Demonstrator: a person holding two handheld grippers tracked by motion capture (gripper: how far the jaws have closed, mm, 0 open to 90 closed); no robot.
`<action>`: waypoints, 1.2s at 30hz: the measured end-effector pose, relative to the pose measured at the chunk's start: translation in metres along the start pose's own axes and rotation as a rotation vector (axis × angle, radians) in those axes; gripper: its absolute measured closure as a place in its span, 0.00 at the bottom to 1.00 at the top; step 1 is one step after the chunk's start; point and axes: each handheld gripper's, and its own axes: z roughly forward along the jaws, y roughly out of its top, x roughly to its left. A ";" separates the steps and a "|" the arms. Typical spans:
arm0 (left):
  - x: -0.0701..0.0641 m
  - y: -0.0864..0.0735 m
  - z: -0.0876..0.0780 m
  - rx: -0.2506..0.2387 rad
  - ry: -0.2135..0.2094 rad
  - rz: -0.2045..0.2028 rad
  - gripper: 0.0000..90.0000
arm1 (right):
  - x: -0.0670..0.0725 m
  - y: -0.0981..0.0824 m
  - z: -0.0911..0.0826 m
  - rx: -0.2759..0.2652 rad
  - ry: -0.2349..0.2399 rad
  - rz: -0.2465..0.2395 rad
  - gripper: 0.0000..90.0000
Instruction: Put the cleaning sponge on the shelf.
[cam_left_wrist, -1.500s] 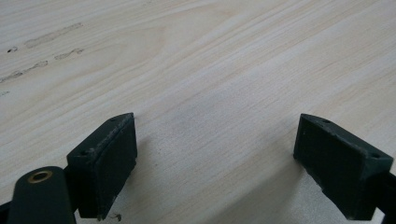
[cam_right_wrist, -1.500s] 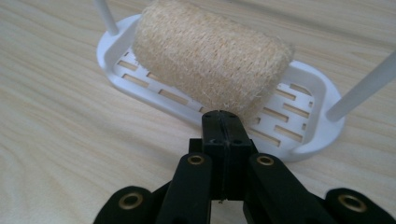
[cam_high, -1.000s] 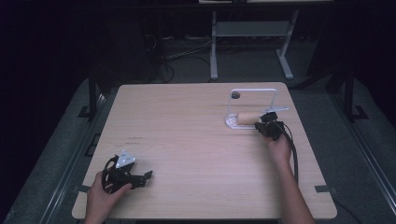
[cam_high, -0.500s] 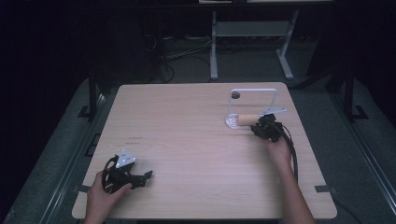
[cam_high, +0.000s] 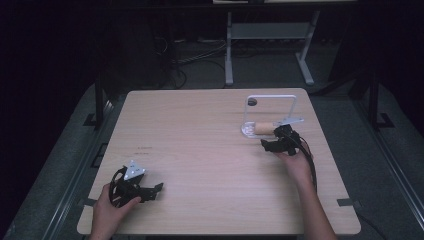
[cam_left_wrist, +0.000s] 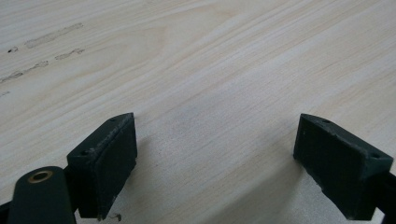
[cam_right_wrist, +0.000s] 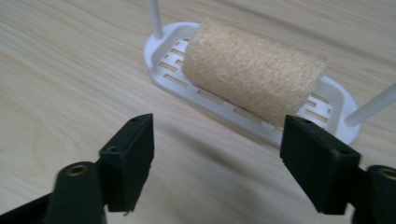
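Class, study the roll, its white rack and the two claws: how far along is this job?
Done: the tan roll lies on the slotted base of the white rack. In hand: the right claw has just been opening, nothing between its jaws, the roll just beyond them. The left claw sits open over the bare table. Left: probably just drawing the right claw clear.

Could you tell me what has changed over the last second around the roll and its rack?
The right gripper has drawn back from the roll toward the person; its jaws have just been opening and nothing is between them now. The roll lies on the white rack as before. The left gripper stayed put, open over the table.
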 end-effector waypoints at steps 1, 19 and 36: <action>0.000 0.000 0.000 0.000 0.000 0.000 0.14 | 0.001 0.000 -0.001 -0.001 0.007 0.008 0.24; 0.000 0.000 0.000 0.000 0.000 0.001 0.14 | 0.030 -0.025 -0.021 0.018 0.062 -0.034 0.05; 0.000 0.000 0.000 0.000 0.000 0.000 0.14 | 0.056 -0.058 -0.043 -0.001 0.093 -0.102 0.03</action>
